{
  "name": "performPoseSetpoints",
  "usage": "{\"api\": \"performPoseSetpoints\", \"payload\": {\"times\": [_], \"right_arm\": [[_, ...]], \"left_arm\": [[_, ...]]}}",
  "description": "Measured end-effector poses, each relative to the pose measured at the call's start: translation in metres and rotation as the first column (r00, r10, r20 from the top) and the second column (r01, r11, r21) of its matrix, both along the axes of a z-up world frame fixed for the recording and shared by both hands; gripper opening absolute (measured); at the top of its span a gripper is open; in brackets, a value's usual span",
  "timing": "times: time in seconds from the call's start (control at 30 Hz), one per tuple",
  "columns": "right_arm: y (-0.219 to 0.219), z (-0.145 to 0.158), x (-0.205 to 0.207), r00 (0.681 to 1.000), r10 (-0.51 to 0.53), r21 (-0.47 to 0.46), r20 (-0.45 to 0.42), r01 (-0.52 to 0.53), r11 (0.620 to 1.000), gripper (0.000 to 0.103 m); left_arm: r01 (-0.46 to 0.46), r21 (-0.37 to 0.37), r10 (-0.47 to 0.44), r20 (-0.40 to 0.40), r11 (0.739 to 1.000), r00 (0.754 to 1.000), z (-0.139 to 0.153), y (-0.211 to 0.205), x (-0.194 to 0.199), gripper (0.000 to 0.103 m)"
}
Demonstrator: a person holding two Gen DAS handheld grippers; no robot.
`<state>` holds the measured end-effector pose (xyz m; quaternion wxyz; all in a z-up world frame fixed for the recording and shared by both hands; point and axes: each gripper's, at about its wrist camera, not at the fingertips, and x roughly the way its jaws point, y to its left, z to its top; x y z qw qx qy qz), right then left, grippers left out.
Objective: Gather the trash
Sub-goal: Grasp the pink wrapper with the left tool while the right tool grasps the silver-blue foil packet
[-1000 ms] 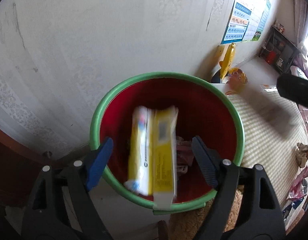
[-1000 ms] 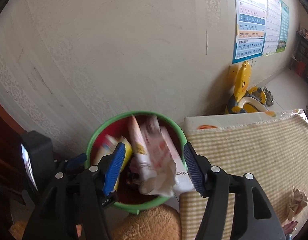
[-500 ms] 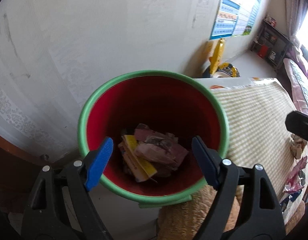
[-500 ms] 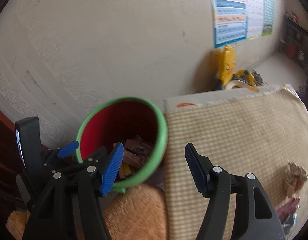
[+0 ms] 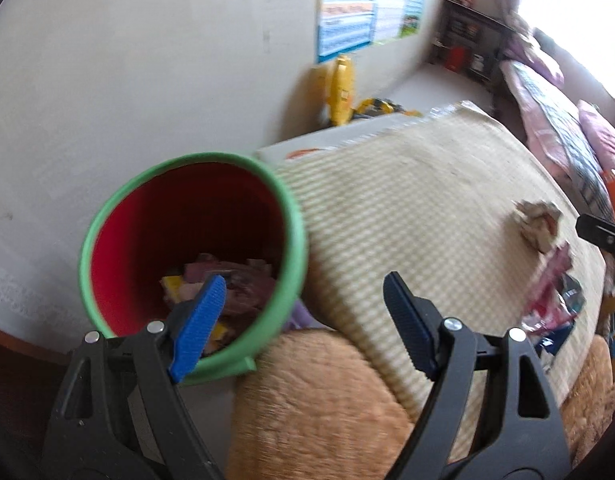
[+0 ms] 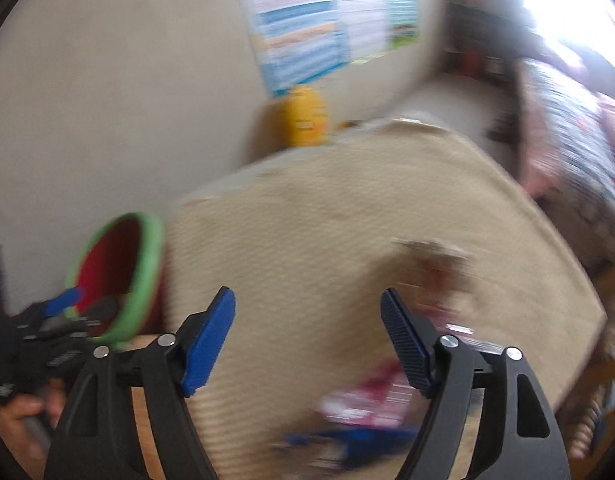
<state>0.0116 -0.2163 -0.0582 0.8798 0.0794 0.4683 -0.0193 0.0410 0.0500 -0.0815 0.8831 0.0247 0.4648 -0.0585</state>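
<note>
Woven beige mat (image 5: 419, 216) holds crumpled brown paper (image 5: 537, 222) and pink wrappers (image 5: 555, 300) at right, well apart from green-rimmed red bucket (image 5: 295, 236) at left, so left gripper (image 5: 303, 320) hangs apart and empty, right gripper (image 6: 307, 340) opening empty for pickup.

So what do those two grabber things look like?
Both look alike. The left gripper has two black plastic arms with triangular cut-outs and round silver screws, and each arm ends in a ribbed blue pad. The right gripper is built the same way: black arms, silver screws and blue pads. No cables or sleeves show.
</note>
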Motion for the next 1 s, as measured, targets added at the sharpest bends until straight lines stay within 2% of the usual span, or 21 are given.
{"api": "performPoseSetpoints", "payload": {"times": [0.13,0.27,0.6,0.9,1.0], "right_arm": [[-0.057,-0.024,-0.02,0.986,-0.151,0.061,-0.069,0.156,0.986,0.073],[-0.085,-0.038,-0.034,0.973,-0.213,0.085,-0.095,0.221,0.972,0.073],[-0.105,-0.059,-0.044,0.962,-0.243,0.14,-0.125,0.26,0.955,0.073],[-0.106,-0.066,-0.044,0.962,-0.24,0.164,-0.133,0.26,0.951,0.073],[-0.111,-0.066,-0.046,0.959,-0.253,0.178,-0.128,0.273,0.945,0.073]], "left_arm": [[0.078,0.005,-0.078,-0.018,0.997,0.997,-0.001,-0.031,-0.005,0.078],[0.138,0.011,-0.138,-0.029,0.99,0.99,-0.003,-0.06,-0.014,0.078],[0.218,0.068,-0.217,-0.02,0.974,0.976,0.004,-0.099,-0.026,0.078],[0.262,0.087,-0.259,-0.045,0.961,0.965,-0.001,-0.121,-0.03,0.078],[0.281,0.073,-0.277,-0.061,0.957,0.959,-0.004,-0.133,-0.029,0.078]]}}
